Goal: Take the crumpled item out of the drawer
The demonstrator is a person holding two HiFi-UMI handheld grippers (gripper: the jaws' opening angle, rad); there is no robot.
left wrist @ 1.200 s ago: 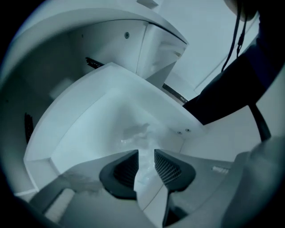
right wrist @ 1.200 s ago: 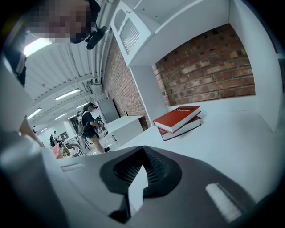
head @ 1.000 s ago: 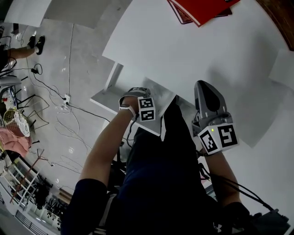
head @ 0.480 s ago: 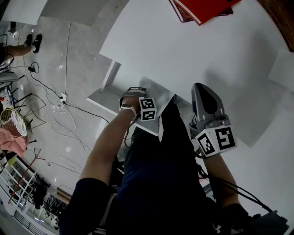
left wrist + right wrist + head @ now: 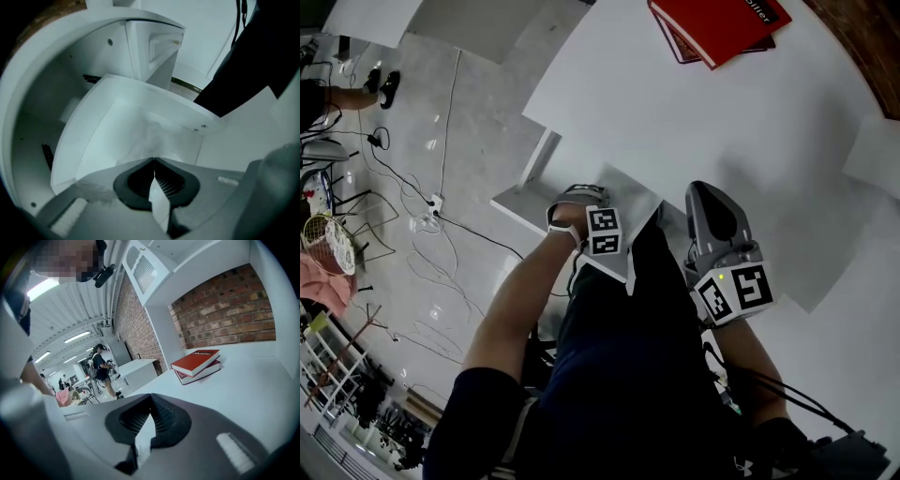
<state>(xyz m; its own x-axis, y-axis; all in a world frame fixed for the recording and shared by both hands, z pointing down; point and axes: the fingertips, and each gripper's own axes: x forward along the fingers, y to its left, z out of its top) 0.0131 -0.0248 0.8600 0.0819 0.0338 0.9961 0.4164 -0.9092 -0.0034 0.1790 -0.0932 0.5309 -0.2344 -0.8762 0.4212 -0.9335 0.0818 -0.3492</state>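
Now the white drawer [image 5: 86,140] stands pulled out from under the white desk [image 5: 675,122], at the desk's left edge in the head view. The left gripper [image 5: 153,160] points down into the drawer. Its two dark ribbed pads meet at their tips, and nothing is pinched between them.

Just beyond those tips, on the drawer's floor, lies the crumpled item [image 5: 147,135]. It is a pale, wrinkled mass, faint against the white inside of the drawer. Whether the tips touch it cannot be told. The drawer's front panel [image 5: 187,115] shows on the right of the left gripper view, with two small screws at its corner.

The right gripper [image 5: 151,397] is held over the desk, to the right of the person's dark-clothed body and well apart from the drawer. Its fingers are also closed tip to tip on nothing. It looks across the bare white desktop toward two stacked red books [image 5: 196,363] at the far side, in front of a brick wall [image 5: 225,310].

In the head view, cables [image 5: 441,202] trail over the grey floor to the left. A person [image 5: 101,366] stands far off in the room, seen in the right gripper view.
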